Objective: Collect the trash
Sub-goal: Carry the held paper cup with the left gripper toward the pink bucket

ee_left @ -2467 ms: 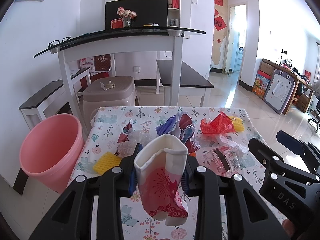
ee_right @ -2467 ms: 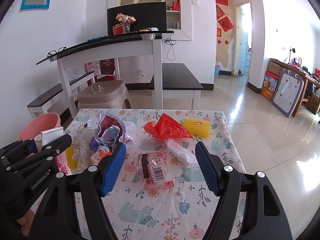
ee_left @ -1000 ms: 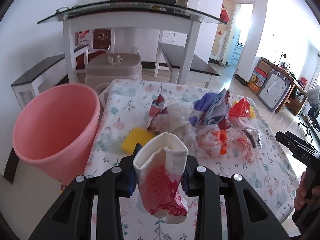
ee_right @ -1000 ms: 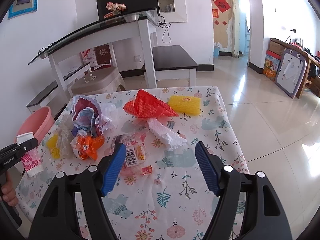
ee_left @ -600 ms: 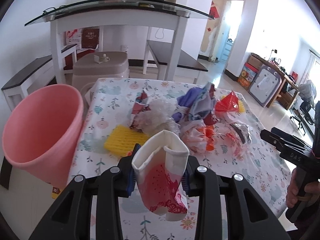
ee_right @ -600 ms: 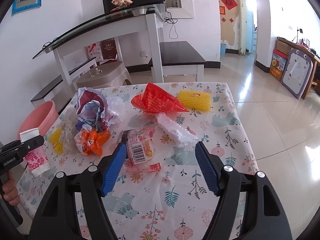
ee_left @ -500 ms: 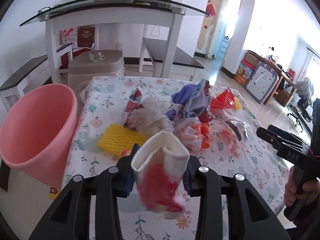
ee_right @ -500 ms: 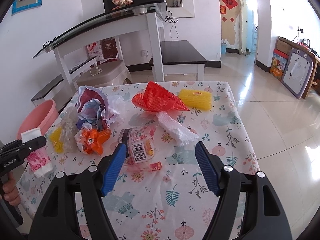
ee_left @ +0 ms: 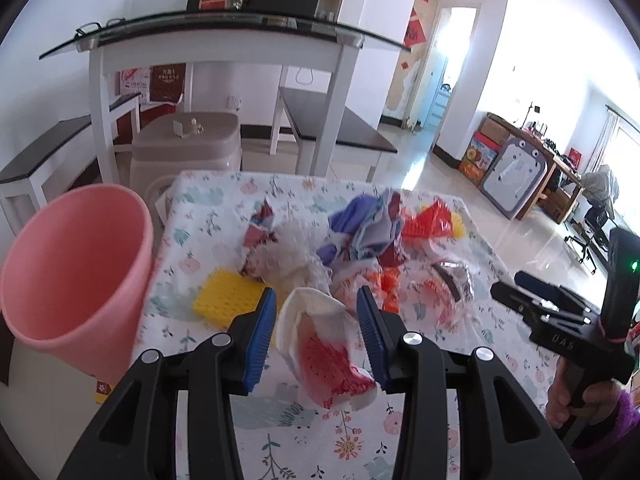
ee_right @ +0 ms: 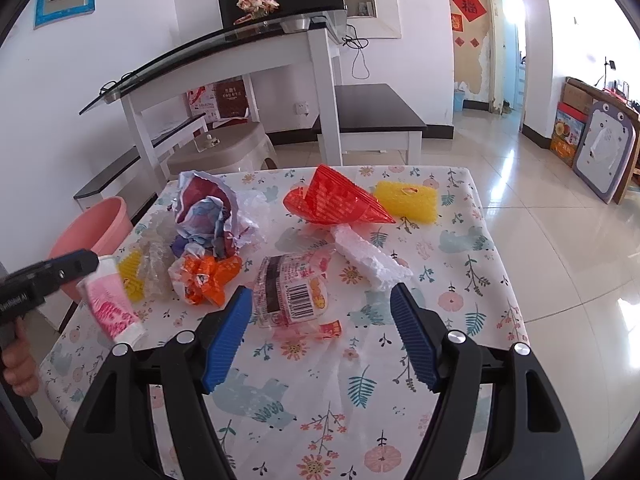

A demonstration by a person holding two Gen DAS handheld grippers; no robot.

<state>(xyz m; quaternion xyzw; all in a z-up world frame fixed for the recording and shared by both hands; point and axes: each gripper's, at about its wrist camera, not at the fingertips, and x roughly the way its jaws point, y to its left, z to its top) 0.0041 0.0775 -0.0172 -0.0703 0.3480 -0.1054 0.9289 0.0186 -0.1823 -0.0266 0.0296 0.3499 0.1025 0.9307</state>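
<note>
A white paper cup with a red print (ee_left: 324, 352) tilts loosely between the blue pads of my left gripper (ee_left: 316, 316), whose jaws are opening. A gap shows at the left pad. The right wrist view has the cup (ee_right: 112, 304) over the table's left corner, beside the pink bin (ee_right: 96, 224), not over it. The bin (ee_left: 76, 272) stands on the floor to the left. My right gripper (ee_right: 320, 320) is open and empty above the floral tablecloth (ee_right: 440, 280), just short of a clear barcoded package (ee_right: 292, 288).
Several pieces of trash lie on the table: a yellow foam net (ee_left: 228, 296), a crumpled purple wrapper (ee_left: 360, 232), an orange wrapper (ee_right: 208, 276), a red mesh bag (ee_right: 332, 200), white foam (ee_right: 368, 256) and another yellow net (ee_right: 406, 200). A beige stool (ee_left: 188, 148) and a white desk (ee_left: 224, 44) stand behind.
The left jaws have spread off the cup, which has tipped over and slipped lower between them. The left view has swung slightly from the bin toward the table. The right gripper has barely moved.
</note>
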